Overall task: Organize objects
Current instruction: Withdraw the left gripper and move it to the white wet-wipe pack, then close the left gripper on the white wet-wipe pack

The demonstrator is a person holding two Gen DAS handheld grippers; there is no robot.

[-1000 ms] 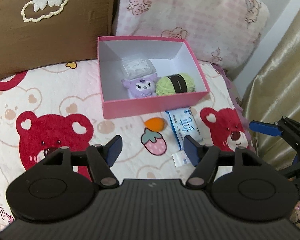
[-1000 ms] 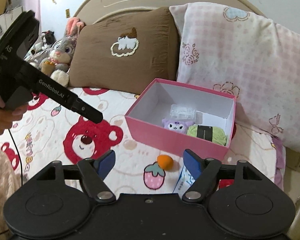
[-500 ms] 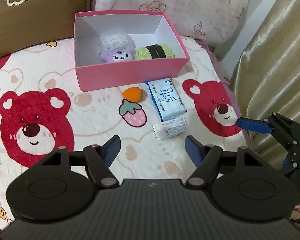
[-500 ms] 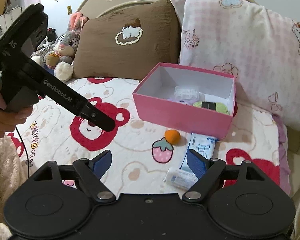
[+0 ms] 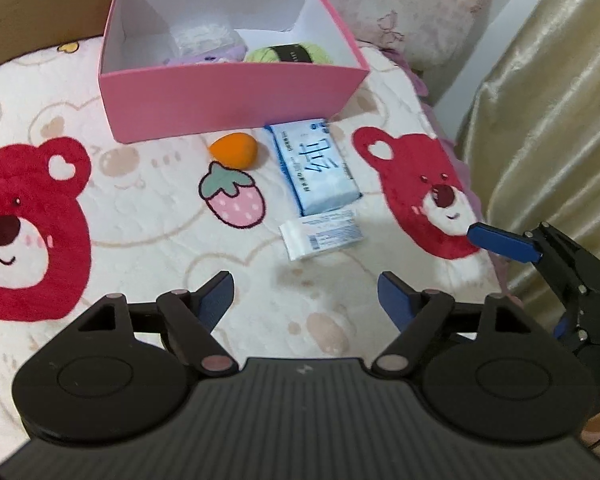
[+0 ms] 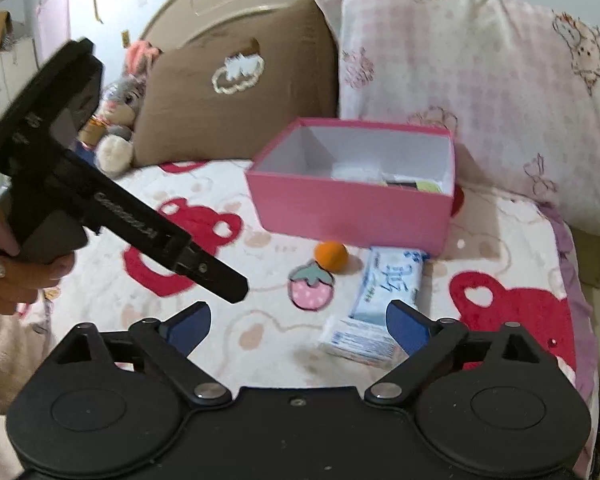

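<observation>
left gripper (image 5: pixel 305 294): lower than before, jaws just widened, nothing between | right gripper (image 6: pixel 298 322): lower too, jaws just widened, empty | white packet (image 5: pixel 323 234), blue tissue pack (image 5: pixel 315 166), orange sponge (image 5: pixel 234 151): on bedspread (image 5: pixel 140 240) near its right edge, before pink box (image 5: pixel 228 96)

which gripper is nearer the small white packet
Right. The right gripper has the white packet just ahead by its right finger; the left gripper sits further back from it.
</observation>
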